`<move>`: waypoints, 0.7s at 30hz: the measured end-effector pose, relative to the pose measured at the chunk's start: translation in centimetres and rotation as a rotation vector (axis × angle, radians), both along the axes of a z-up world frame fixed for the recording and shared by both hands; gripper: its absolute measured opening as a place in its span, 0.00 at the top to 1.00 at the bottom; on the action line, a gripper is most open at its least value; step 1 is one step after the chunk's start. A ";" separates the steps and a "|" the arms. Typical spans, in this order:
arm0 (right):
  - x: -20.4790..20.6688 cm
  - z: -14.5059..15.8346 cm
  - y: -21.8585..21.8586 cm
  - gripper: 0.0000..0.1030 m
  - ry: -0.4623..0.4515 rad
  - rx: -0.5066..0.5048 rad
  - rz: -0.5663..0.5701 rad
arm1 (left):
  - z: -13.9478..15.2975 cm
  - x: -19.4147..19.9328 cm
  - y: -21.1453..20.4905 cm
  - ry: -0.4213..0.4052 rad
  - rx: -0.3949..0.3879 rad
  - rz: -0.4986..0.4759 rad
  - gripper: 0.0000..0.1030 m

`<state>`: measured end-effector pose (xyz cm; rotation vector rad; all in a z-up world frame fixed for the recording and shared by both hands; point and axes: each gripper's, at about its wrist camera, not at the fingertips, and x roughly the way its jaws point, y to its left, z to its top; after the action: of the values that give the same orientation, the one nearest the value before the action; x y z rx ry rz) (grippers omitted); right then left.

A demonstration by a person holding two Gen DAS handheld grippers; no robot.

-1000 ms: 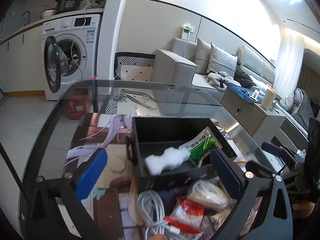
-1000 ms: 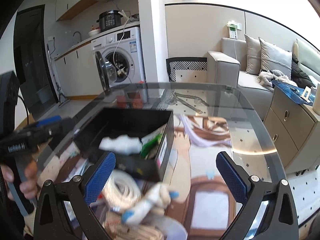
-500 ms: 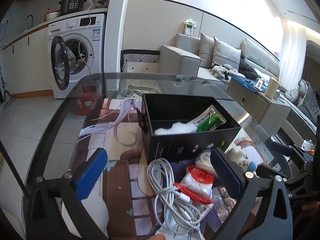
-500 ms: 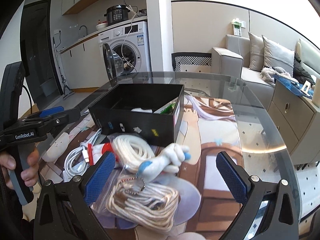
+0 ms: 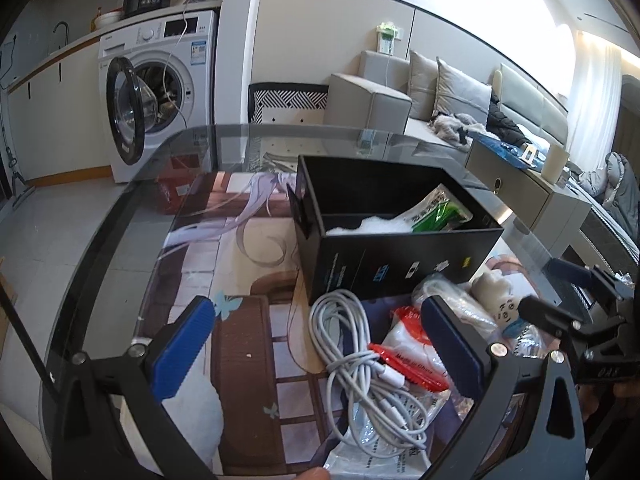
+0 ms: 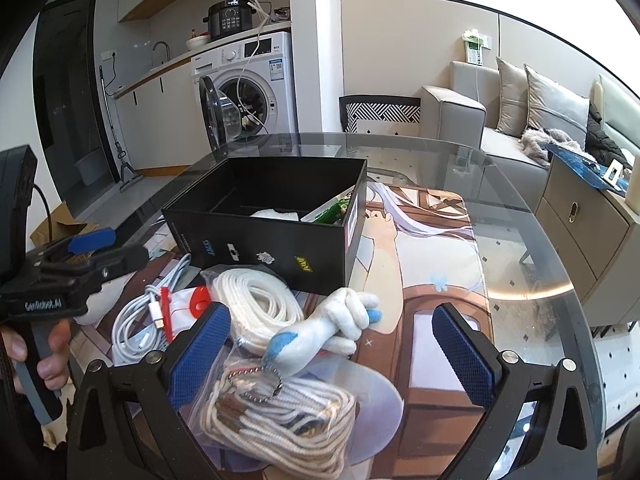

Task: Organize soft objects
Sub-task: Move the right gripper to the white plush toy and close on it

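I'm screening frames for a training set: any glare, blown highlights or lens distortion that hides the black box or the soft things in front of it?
Left wrist view: window wall upper right blown white, fisheye bends the glass table rim; black box and white cable stay sharp. Right wrist view: a bright glare patch on the glass at right, clear of the plush toy and rope bundle.
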<state>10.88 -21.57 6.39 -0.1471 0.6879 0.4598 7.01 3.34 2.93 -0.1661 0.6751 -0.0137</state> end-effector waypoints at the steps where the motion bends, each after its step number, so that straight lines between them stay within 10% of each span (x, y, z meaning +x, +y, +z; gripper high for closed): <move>1: 0.6 -0.1 0.1 0.01 0.011 -0.006 -0.009 | -0.2 0.1 0.0 0.008 -0.001 0.000 0.00; 21: 4.2 -3.6 -0.4 0.01 0.140 -0.050 -0.073 | -2.0 1.1 0.4 0.068 -0.022 0.000 0.00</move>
<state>15.04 -22.00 2.82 -0.1368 0.8402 0.3852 8.08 3.75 0.88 -0.1888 0.7425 -0.0156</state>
